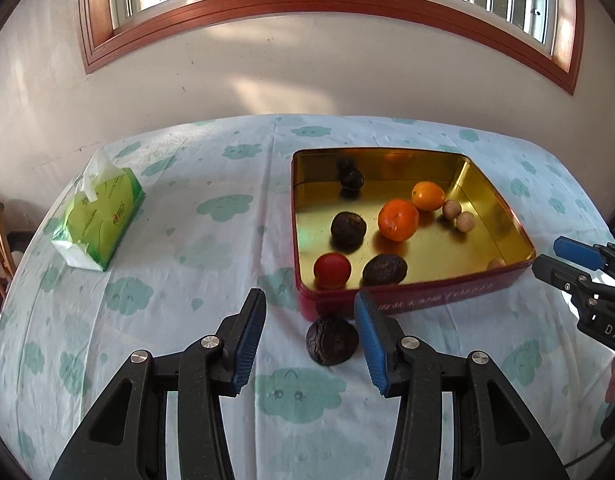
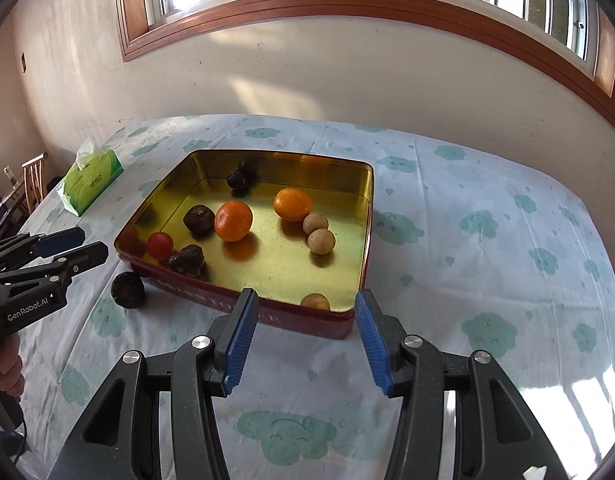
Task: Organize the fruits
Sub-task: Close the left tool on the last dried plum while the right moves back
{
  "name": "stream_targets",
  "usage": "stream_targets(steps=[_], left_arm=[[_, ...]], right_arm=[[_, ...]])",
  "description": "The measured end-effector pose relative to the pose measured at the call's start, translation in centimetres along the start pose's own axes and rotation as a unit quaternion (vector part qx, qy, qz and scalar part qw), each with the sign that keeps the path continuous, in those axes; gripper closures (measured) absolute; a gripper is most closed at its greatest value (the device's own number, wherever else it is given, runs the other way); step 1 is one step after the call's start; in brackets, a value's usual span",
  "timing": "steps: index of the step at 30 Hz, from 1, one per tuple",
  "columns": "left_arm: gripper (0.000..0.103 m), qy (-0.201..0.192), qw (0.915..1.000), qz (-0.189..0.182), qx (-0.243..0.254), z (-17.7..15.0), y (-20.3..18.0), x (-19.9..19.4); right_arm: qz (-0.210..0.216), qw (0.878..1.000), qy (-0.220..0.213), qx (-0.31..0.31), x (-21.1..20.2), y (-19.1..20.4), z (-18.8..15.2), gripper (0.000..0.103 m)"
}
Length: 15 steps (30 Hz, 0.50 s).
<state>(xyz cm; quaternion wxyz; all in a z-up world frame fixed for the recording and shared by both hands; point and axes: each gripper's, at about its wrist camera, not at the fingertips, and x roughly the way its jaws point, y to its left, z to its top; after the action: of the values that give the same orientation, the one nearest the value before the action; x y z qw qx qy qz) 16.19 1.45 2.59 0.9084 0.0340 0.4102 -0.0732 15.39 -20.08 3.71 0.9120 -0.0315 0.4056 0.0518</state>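
Note:
A red tin with a gold inside (image 1: 503, 216) (image 2: 369, 208) stands on the table. It holds two oranges (image 1: 398, 219) (image 2: 233, 220), a red tomato (image 1: 332, 270) (image 2: 160, 245), several dark wrinkled fruits (image 1: 348, 228) and small tan round fruits (image 1: 465, 221) (image 2: 321, 241). One dark wrinkled fruit (image 1: 332, 340) (image 2: 127, 290) lies on the cloth outside the tin's near corner. My left gripper (image 1: 310, 336) is open, with this fruit between its fingers, close to the right finger. My right gripper (image 2: 303, 340) is open and empty in front of the tin's near wall.
A green tissue pack (image 1: 99, 220) (image 2: 92, 182) lies at the table's left. The table wears a white cloth with teal clouds (image 2: 487, 240). A wall and window are behind. A wooden chair (image 2: 31, 178) stands at the far left.

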Motion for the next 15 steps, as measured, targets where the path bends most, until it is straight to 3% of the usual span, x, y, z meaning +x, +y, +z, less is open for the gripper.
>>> stream_targets(steps=[9, 15], left_arm=[[0.056, 0.028, 0.9995, 0.002, -0.017, -5.0, 0.0, -0.1], [0.056, 0.03, 0.9993, 0.001, -0.022, -5.9, -0.6, 0.4]], right_arm=[[0.006, 0.999, 0.028, 0.018, -0.7, 0.2, -5.8, 0.054], [0.007, 0.999, 0.039, 0.037, -0.5, -0.2, -7.9, 0.054]])
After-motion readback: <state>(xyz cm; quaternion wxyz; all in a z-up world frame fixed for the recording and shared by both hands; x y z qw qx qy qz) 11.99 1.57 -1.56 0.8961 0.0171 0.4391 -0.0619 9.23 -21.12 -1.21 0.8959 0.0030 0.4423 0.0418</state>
